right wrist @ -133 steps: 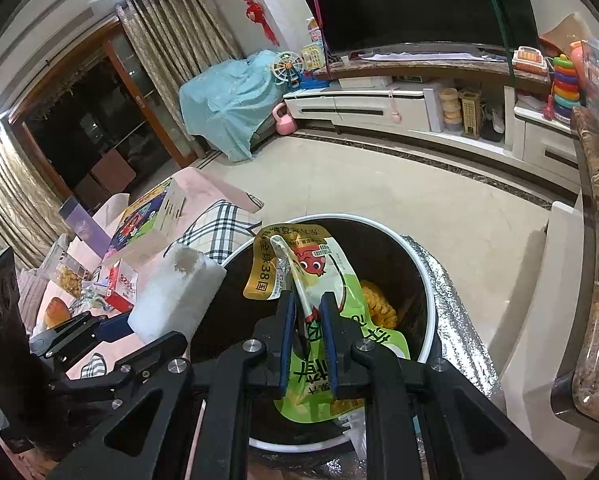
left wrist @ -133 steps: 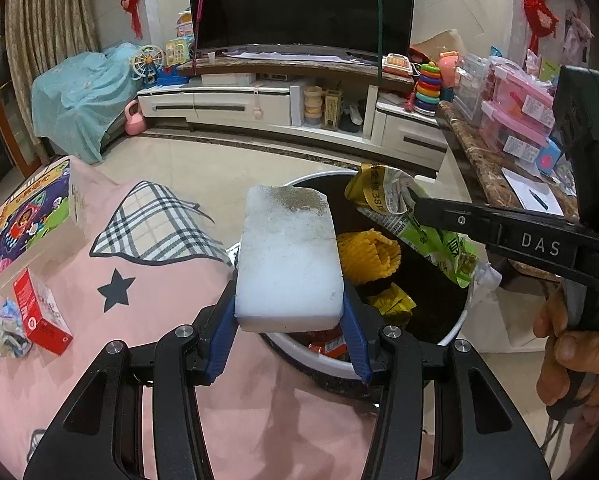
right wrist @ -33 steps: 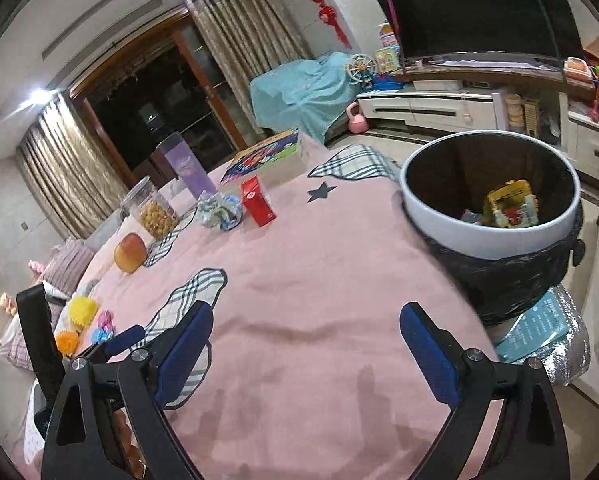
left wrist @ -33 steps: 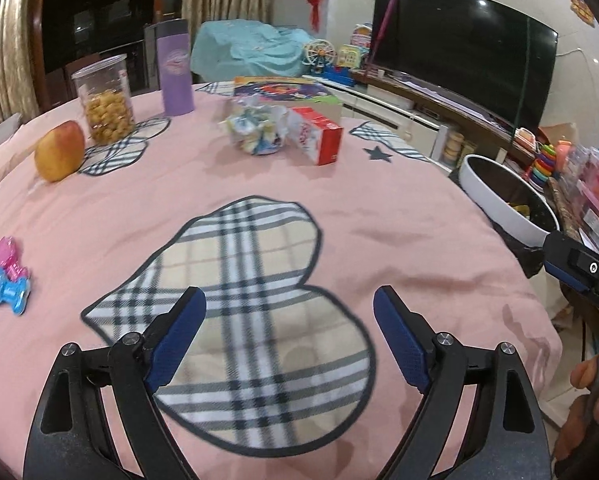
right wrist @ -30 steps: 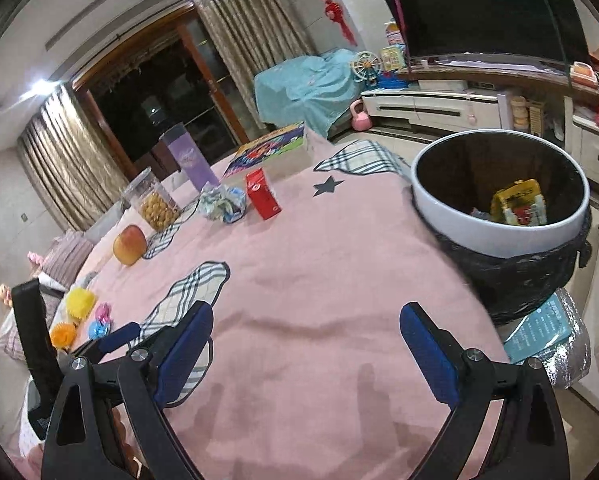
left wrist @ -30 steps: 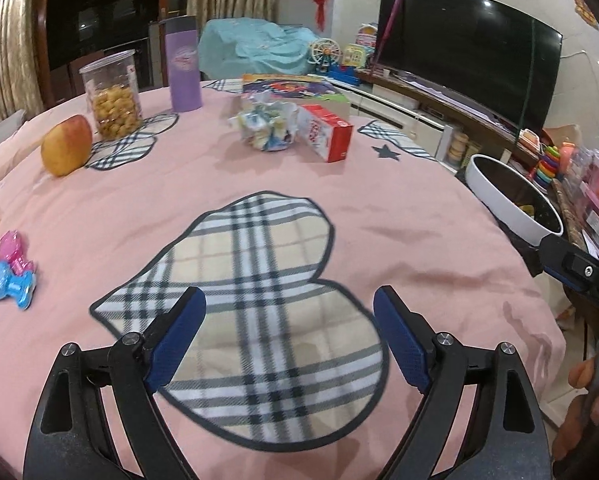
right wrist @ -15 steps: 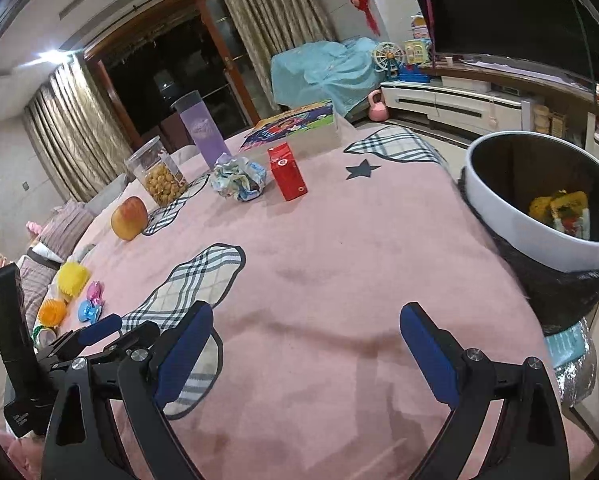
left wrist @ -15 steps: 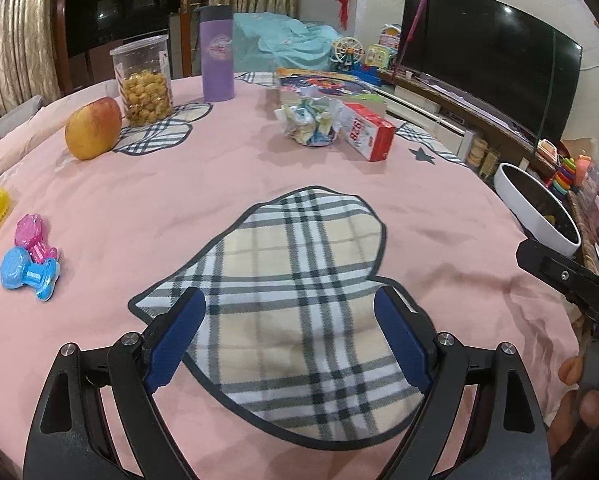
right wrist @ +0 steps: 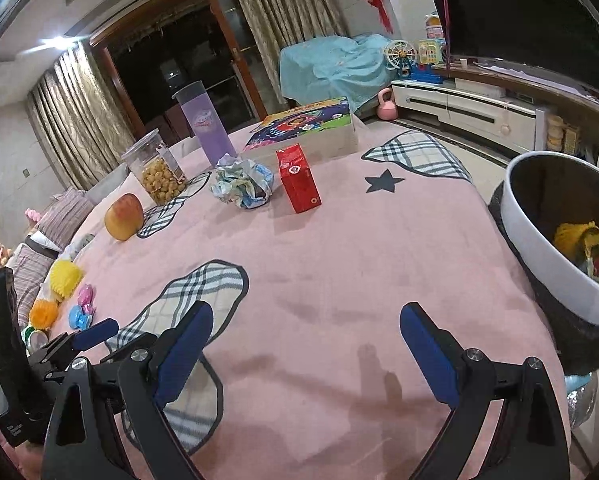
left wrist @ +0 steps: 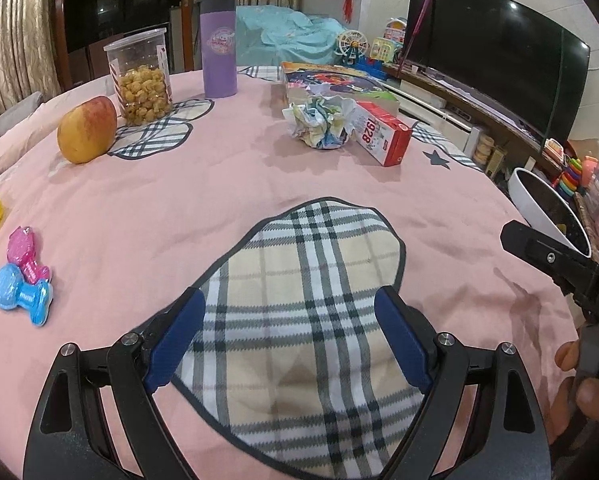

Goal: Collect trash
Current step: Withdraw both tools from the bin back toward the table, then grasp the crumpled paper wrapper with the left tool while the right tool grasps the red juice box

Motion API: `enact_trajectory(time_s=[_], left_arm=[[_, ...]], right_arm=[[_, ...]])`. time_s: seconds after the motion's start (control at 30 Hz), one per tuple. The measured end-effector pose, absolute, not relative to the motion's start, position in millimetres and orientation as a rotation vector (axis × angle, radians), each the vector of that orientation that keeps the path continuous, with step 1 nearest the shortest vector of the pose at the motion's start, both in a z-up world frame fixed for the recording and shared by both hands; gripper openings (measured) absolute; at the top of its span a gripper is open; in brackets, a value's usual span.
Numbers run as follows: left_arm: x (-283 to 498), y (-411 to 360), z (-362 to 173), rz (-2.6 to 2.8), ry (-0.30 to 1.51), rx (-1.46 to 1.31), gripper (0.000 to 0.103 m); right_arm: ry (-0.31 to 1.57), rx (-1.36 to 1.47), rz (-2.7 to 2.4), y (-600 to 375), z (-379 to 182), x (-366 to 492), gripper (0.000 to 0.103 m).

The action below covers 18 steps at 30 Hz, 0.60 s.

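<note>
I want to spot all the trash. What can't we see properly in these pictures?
- Trash bin: its bottom is hidden by its own wall, right wrist view; cut off by the right gripper in the left view.
- Red carton: open or sealed, cannot tell.
- Crumpled paper: print too small to read.

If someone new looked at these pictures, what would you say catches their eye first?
Probably the crumpled paper wad and the red carton lying side by side at the far middle of the pink tablecloth. Next, the white-rimmed trash bin at the table's right edge, already holding yellow wrappers. Both the left gripper and right gripper hover open and empty in the foreground.
</note>
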State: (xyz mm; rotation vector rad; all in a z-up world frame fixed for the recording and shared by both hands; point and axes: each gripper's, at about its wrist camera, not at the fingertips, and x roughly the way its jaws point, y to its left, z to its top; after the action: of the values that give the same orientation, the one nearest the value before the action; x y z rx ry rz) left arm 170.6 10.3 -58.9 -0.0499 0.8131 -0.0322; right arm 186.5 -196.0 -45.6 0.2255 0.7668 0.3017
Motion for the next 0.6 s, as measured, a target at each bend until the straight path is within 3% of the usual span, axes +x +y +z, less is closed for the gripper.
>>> enact_trajectory(time_s=[0.6], left_arm=[[231.7, 18.4, -61.3, -0.048, 0.865, -0.066, 0.089]], right_arm=[[0.783, 0.196, 0.327, -186.6, -47.4, 252.8, 0.096]])
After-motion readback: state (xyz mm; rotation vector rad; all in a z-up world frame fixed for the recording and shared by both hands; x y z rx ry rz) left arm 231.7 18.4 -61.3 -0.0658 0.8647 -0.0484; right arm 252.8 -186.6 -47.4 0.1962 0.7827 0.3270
